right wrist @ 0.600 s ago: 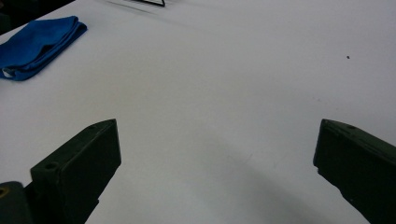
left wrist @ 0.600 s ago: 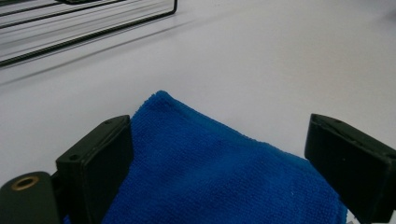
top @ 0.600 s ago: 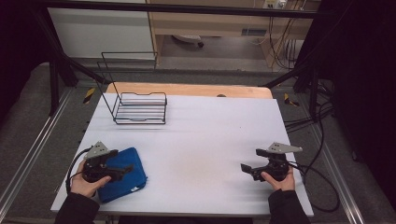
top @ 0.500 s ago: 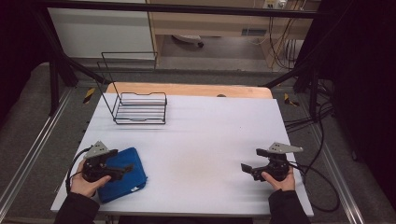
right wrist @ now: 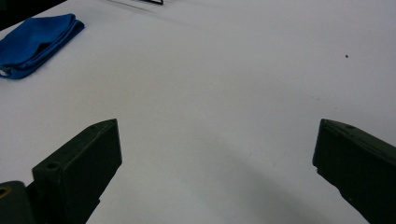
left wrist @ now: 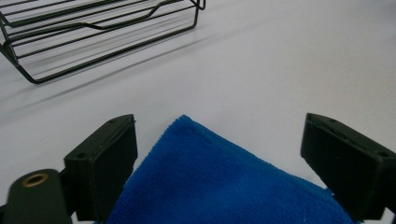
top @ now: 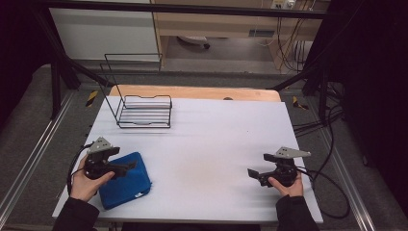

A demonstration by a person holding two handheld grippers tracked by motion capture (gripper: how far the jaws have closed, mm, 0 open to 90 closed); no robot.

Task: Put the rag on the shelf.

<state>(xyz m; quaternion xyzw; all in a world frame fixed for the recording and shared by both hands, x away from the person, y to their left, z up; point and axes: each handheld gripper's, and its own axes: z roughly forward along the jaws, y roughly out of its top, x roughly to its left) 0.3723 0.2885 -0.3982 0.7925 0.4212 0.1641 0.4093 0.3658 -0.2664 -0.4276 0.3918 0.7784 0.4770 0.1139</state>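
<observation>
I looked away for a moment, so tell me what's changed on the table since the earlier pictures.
Nothing has visibly changed. The left tool is open over the folded blue terry cloth, the right tool is open above the bare white table, and the black wire rack is in the same place.

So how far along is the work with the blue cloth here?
Barely started. The folded blue cloth lies flat on the white table, ungripped. In hand: the left tongs hang open, a cloth corner between the jaws. The right tongs wait open, apart. Closing, lifting and any move toward the wire rack remain.
</observation>
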